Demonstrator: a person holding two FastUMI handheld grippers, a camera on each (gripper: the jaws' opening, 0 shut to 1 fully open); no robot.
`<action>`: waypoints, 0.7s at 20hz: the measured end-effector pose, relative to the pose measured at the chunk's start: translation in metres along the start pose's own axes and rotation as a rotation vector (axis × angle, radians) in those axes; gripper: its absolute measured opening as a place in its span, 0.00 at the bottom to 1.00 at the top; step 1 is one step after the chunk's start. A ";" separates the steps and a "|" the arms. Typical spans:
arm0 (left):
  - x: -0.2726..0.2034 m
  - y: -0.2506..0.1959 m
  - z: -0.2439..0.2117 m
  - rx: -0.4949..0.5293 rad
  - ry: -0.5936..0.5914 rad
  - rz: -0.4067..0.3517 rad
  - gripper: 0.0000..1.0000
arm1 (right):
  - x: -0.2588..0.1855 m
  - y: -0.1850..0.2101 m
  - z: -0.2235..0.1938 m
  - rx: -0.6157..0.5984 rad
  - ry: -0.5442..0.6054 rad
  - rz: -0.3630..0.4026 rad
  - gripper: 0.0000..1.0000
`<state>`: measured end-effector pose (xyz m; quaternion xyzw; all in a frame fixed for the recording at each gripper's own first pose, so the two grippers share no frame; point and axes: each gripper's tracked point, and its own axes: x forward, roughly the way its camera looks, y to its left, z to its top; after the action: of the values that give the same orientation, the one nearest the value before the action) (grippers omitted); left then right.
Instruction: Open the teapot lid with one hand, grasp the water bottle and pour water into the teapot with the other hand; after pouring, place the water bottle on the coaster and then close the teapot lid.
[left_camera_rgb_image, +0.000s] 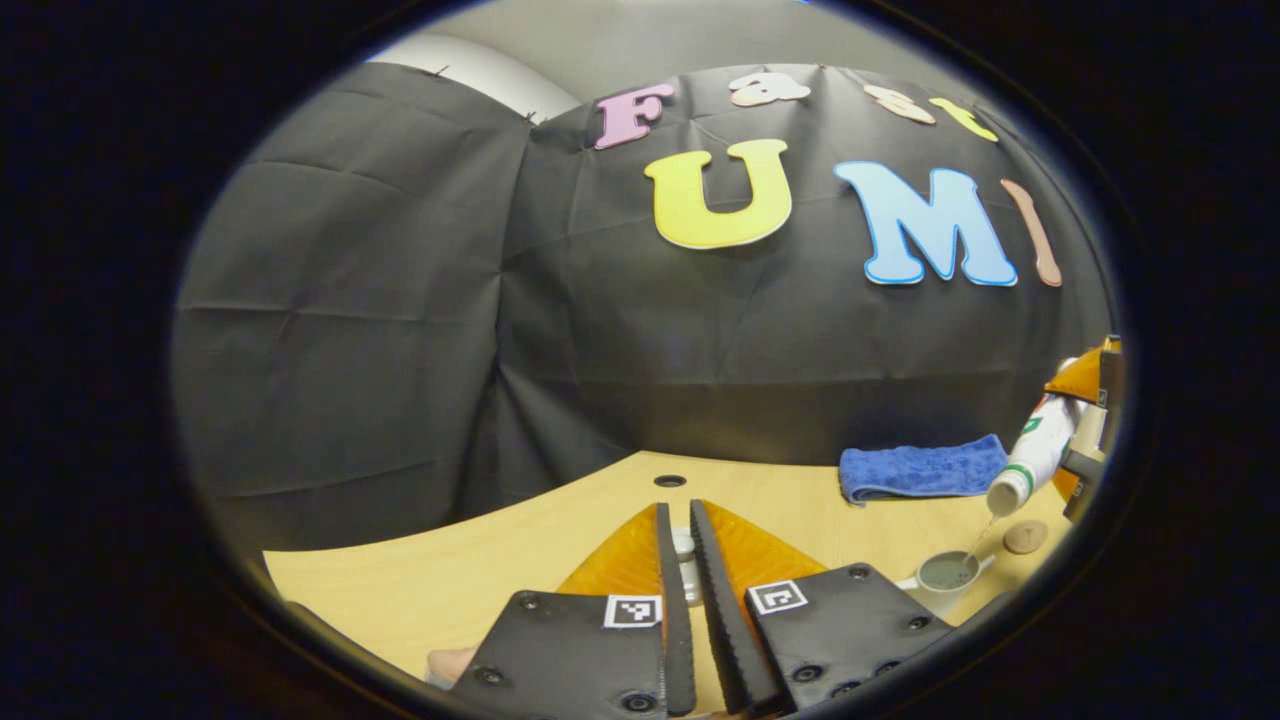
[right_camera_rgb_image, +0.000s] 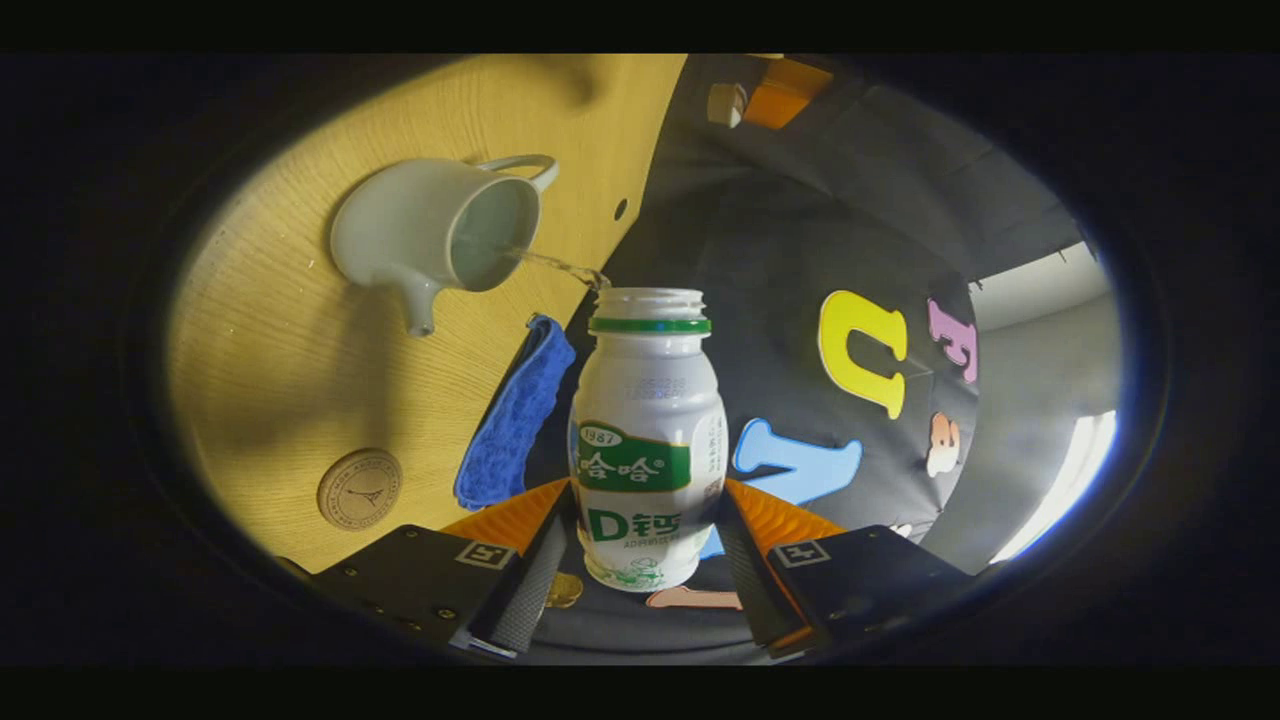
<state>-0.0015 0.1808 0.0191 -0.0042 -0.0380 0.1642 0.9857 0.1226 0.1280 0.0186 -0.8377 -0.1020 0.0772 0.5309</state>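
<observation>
My right gripper (right_camera_rgb_image: 646, 497) is shut on the white water bottle (right_camera_rgb_image: 648, 450), green-labelled and uncapped, tipped toward the white teapot (right_camera_rgb_image: 440, 235). A thin stream of water runs from the bottle's mouth into the teapot's open top. In the left gripper view the same bottle (left_camera_rgb_image: 1030, 455) pours into the teapot (left_camera_rgb_image: 945, 575) at the far right, held by the right gripper (left_camera_rgb_image: 1085, 420). My left gripper (left_camera_rgb_image: 680, 510) is shut on the small white teapot lid (left_camera_rgb_image: 684, 560), held off to the side above the table. The round wooden coaster (right_camera_rgb_image: 360, 488) lies bare beside the teapot.
A folded blue cloth (right_camera_rgb_image: 515, 415) lies at the back of the wooden table (right_camera_rgb_image: 300, 380), against the black wall. A small round hole (left_camera_rgb_image: 669, 481) sits in the tabletop ahead of my left gripper. The coaster (left_camera_rgb_image: 1025, 537) lies between cloth and teapot.
</observation>
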 end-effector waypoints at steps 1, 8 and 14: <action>0.000 0.000 -0.002 0.000 0.000 0.001 0.18 | 0.000 0.000 0.000 -0.006 -0.004 -0.002 0.78; -0.001 0.002 0.000 -0.003 -0.002 0.000 0.09 | 0.001 -0.004 0.003 -0.061 -0.027 -0.019 0.78; 0.000 0.002 -0.001 -0.006 -0.004 0.000 0.29 | 0.004 -0.008 0.004 -0.104 -0.049 -0.028 0.78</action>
<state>-0.0022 0.1828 0.0186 -0.0070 -0.0406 0.1639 0.9856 0.1245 0.1355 0.0241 -0.8605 -0.1306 0.0850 0.4851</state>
